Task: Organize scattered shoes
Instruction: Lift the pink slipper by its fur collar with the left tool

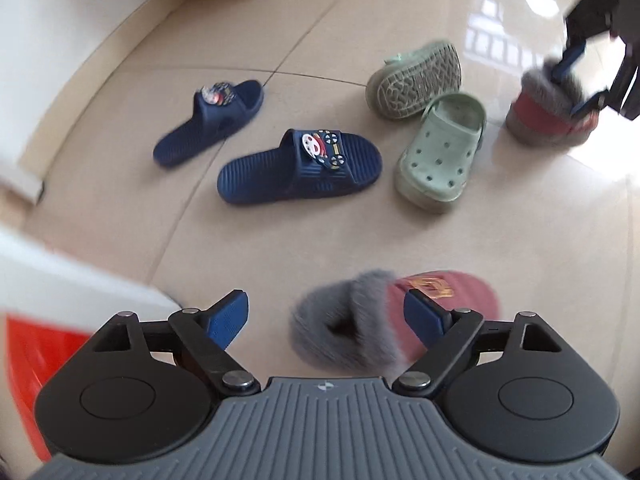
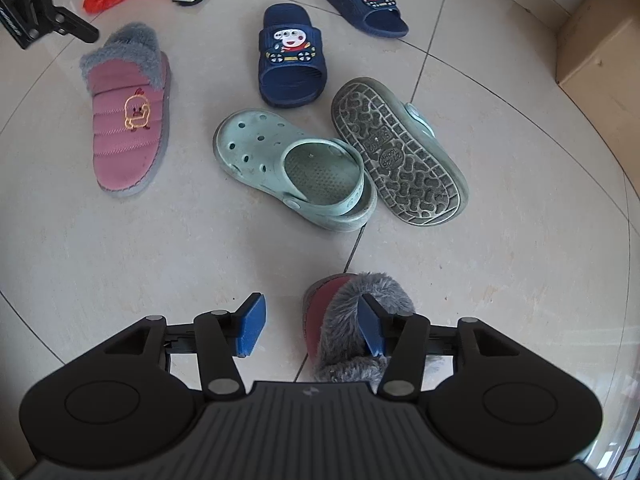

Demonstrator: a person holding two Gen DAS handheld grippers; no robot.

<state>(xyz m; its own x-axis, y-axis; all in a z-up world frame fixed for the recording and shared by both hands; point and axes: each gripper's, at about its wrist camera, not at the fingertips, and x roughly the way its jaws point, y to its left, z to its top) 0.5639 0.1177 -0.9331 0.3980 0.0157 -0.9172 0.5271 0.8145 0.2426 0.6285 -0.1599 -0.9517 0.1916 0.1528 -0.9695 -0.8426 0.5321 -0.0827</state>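
While both grippers' jaws stand apart, each over a pink slipper (image 2: 124,120), green clogs (image 2: 296,168) between, cardboard box (image 2: 600,64) aside

Six shoes lie scattered on the floor, seen from the right wrist. Centre: a green clog (image 2: 294,168) upright, its mate (image 2: 400,152) touching at 3 o'clock, sole up. At 12 o'clock, a navy cartoon slide (image 2: 290,56); its twin (image 2: 362,2) at 1 o'clock. At 10 o'clock, a pink fur-trimmed slipper (image 2: 126,116); its partner (image 2: 352,324) at 6 o'clock.
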